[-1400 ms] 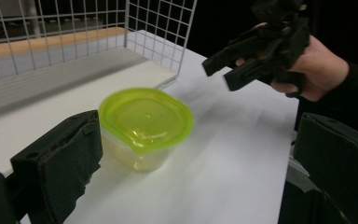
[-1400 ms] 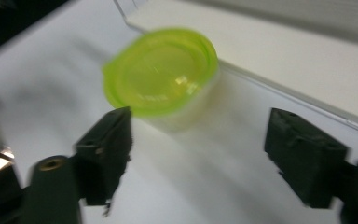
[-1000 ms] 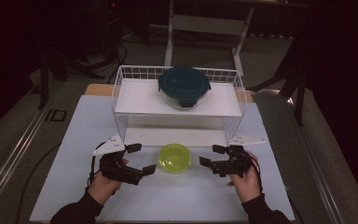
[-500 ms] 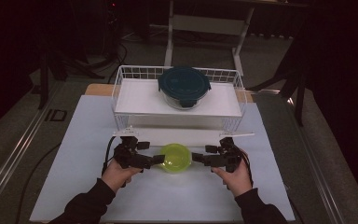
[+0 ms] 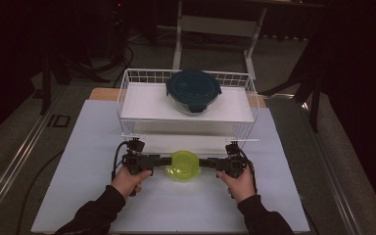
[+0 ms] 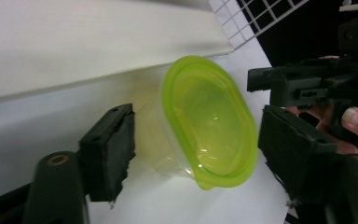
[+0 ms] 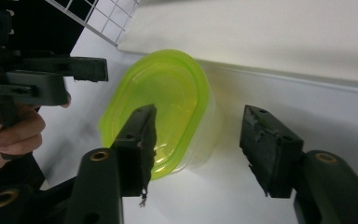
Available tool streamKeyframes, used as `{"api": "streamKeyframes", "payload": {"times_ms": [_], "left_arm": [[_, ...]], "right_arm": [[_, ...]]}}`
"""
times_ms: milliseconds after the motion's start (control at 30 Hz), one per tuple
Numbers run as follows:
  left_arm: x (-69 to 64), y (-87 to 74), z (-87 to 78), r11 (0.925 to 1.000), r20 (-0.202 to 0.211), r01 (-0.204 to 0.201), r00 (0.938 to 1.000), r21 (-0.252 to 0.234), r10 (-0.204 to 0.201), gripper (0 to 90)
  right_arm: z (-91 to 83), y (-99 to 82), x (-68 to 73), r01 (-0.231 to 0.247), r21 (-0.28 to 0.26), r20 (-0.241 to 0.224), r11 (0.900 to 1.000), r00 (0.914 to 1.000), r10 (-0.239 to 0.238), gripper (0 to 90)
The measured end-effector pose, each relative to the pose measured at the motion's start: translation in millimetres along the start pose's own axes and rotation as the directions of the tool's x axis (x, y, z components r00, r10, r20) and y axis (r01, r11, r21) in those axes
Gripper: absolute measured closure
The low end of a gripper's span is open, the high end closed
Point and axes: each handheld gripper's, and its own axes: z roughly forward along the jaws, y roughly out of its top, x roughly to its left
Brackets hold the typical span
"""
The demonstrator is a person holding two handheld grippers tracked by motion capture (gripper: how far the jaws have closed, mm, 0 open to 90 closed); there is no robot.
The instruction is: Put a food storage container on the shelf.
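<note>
A yellow-green lidded container (image 5: 182,166) (image 6: 209,121) (image 7: 163,102) stands on the white table sheet, just in front of the wire basket. My left gripper (image 5: 164,161) (image 6: 196,154) reaches in level from its left, and the container's near end lies between its jaws. My right gripper (image 5: 203,164) (image 7: 196,144) comes in from the right, one jaw over the lid and the other beside the clear wall with a gap. Both pairs of jaws have just been closing around the container. Neither pair visibly presses on it.
A white wire basket (image 5: 127,98) stands behind the container on a white shelf board. In it sits a round glass dish with a dark teal lid (image 5: 193,90). The white sheet (image 5: 78,196) runs out to the sides and front, and dark floor surrounds the table.
Both hands have come inward and down from either side until their jaws flank the yellow-green container. Both pairs of jaws stand narrower than before. The container has not moved.
</note>
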Motion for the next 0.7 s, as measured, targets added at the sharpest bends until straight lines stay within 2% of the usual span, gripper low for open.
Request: {"api": "streamKeyframes", "payload": {"times_ms": [33,100,200,333,467,567,633,700], "left_arm": [[1.7,-0.2,1.7,0.9999,-0.005,0.007,1.0,0.008,-0.007,31.7],[4.4,-0.8,4.8,0.9992,0.012,0.029,0.9995,0.026,-0.029,34.9],[6.0,-2.2,10.3,0.9978,0.001,0.03,0.9996,0.06,-0.03,40.3],[8.2,-3.2,14.2,0.9956,-0.001,0.045,0.999,0.082,-0.045,47.8],[10.2,-2.3,15.6,0.9935,0.02,0.056,0.9981,0.099,-0.058,60.5],[10.2,-2.3,17.0,0.9916,0.025,0.067,0.9972,0.111,-0.07,67.1],[10.2,-2.9,18.3,0.9896,0.03,0.077,0.9963,0.122,-0.081,70.3],[9.0,-3.8,18.8,0.9898,0.03,0.069,0.9968,0.125,-0.074,71.9]], "right_arm": [[1.7,0.2,-1.9,-0.011,0.003,-0.003,0.9999,0.9999,0.011,48.7],[4.9,-0.1,-5.9,-0.044,0.011,-0.023,0.999,0.9988,0.044,53.0],[8.7,-1.7,-8.9,-0.068,0.025,-0.024,0.9973,0.9973,0.069,54.9],[15.1,-4.9,-10.1,-0.082,0.042,-0.03,0.9958,0.9961,0.083,58.9],[17.3,-5.5,-9.2,-0.099,0.046,-0.037,0.994,0.9942,0.101,70.1],[18.0,-5.4,-8.1,-0.116,0.053,-0.054,0.9919,0.9915,0.118,72.6],[18.3,-5.2,-5.4,-0.11,0.058,-0.051,0.9922,0.9923,0.113,73.6],[18.2,-5.5,-3.3,-0.111,0.059,-0.045,0.9921,0.9925,0.114,74.9]]}}
